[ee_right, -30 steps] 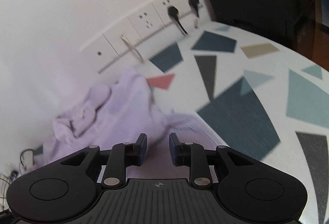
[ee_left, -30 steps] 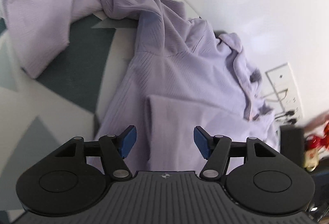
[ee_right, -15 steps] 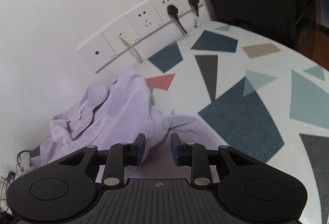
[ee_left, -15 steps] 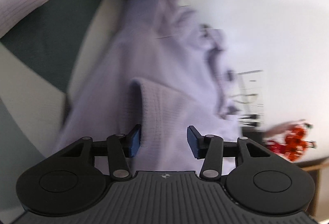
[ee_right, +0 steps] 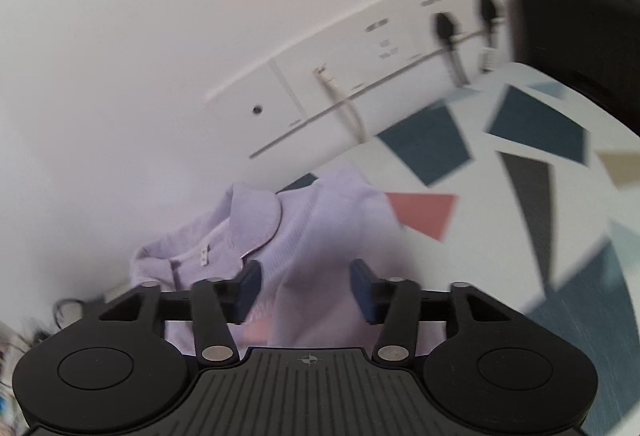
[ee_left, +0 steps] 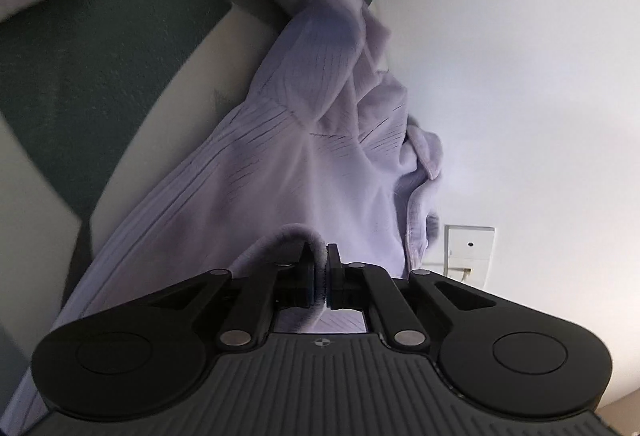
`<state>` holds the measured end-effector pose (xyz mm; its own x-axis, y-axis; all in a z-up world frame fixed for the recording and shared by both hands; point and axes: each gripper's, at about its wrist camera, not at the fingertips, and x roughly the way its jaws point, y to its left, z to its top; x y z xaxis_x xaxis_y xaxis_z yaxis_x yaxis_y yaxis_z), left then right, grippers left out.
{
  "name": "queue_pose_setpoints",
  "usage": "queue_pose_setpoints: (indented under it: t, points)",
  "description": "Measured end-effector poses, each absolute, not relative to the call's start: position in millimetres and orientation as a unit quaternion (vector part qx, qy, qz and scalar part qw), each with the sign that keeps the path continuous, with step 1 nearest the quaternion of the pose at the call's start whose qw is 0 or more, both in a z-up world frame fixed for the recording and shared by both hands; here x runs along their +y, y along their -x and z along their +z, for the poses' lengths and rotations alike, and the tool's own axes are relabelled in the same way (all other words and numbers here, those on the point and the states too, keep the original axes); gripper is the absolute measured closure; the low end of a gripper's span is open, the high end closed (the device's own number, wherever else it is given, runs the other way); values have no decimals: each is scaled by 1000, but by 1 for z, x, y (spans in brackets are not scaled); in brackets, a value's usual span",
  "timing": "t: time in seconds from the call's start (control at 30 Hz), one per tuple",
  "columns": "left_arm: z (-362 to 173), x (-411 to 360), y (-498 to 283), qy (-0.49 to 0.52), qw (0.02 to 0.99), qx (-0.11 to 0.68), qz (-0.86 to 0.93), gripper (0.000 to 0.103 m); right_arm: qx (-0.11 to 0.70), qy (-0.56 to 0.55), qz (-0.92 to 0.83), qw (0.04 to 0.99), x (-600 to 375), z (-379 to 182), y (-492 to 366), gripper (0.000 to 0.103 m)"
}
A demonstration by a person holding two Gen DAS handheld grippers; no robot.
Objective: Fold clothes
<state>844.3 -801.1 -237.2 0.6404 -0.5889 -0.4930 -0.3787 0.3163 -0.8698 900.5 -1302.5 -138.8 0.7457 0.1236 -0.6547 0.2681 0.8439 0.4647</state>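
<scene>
Two tools at work on one lilac cardigan (ee_left: 304, 172), heaped on the table (ee_left: 80, 84) against the wall. Left tool (ee_left: 320, 276) just clamped on a ribbed edge, ready to lift for folding. Right tool (ee_right: 306, 290) just parted wide, nothing pinched, collar (ee_right: 248, 224) at its eleven o'clock, likely seeking a second hold.

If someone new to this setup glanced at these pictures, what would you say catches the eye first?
Most striking is the crumpled lilac ribbed knit garment sprawled along the white wall, a rolled edge of it pinched in the left gripper, whose jaws have just closed on it. The right gripper, jaws just opening, hovers over the garment's collar end. Behind lies the white tabletop with coloured geometric shapes.
</scene>
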Motion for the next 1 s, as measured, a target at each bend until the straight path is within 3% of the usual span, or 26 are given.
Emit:
queue_pose_setpoints:
  t: [0.27, 0.3, 0.37, 0.4, 0.63, 1.0]
  points:
    - [-154, -815, -830, 461, 817, 334, -84, 99, 462, -214, -106, 854, -1294, -175, -1008, 50]
    - [-142, -818, -829, 440, 834, 322, -86, 99, 480, -208, -110, 845, -1292, -181, -1017, 54]
    - [-122, -826, -826, 395, 865, 299, -86, 99, 481, -170, -108, 853, -1287, -181, -1021, 79]
    - [-114, -830, -824, 376, 877, 288, -84, 100, 470, -173, -106, 859, -1291, -179, -1018, 96]
    - [-95, -832, -834, 373, 892, 244, -68, 100, 323, -388, -110, 856, -1356, -154, -972, 97]
    - [-145, -831, -942, 338, 897, 284, 7, 99, 343, -417, -133, 831, -1370, -190, -1011, 97]
